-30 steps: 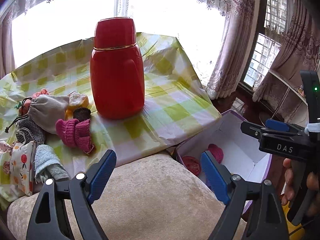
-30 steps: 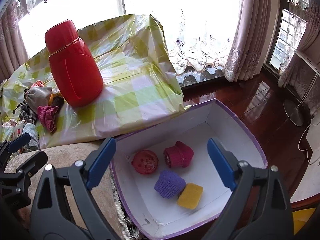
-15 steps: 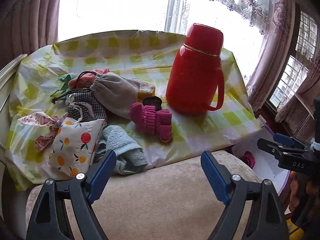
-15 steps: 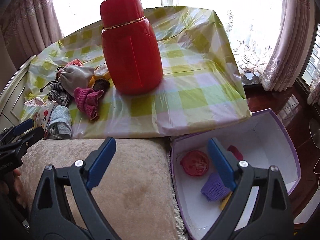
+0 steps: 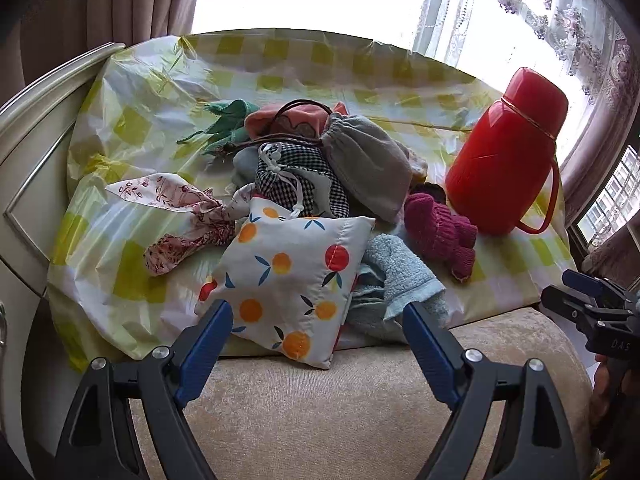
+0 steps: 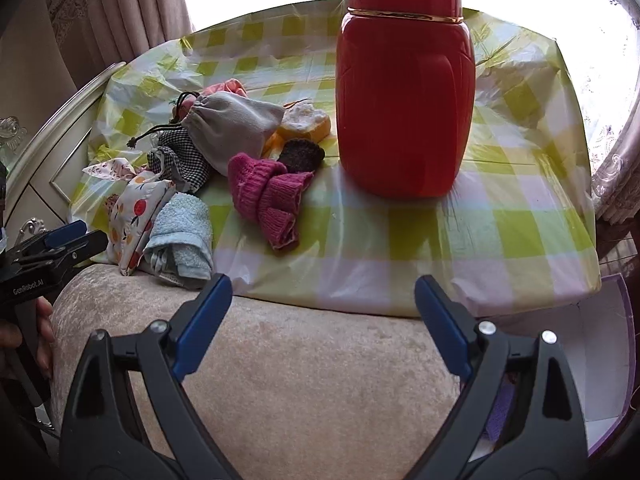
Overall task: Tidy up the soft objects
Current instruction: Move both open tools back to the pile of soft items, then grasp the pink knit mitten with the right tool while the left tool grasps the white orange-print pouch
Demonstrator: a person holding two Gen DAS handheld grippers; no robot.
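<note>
A heap of soft things lies on the yellow-checked cloth (image 5: 132, 240): an orange-print pouch (image 5: 288, 276), a light-blue towel (image 5: 394, 276), a pink knitted piece (image 5: 440, 232), a grey drawstring bag (image 5: 368, 168), a checked bag (image 5: 296, 184) and a floral cloth (image 5: 176, 216). My left gripper (image 5: 318, 340) hangs open over the beige cushion (image 5: 360, 400), just short of the pouch, nothing between its jaws. My right gripper (image 6: 323, 316) is open too, empty, in front of the pink knit (image 6: 268, 196) and towel (image 6: 180, 236). The left gripper (image 6: 60, 248) shows at the right wrist view's left edge.
A tall red flask (image 6: 404, 92) stands on the cloth right of the heap, also red flask (image 5: 504, 152). A white box with a purple rim (image 6: 616, 360) sits low at the right, partly hidden. A cream furniture edge (image 5: 36, 128) borders the left. A hand (image 6: 24, 328) grips the left tool.
Both views have swung left from the box toward the heap. The soft things now fill the left view's middle; the box has slid almost out of the right view. Jaws stayed open.
</note>
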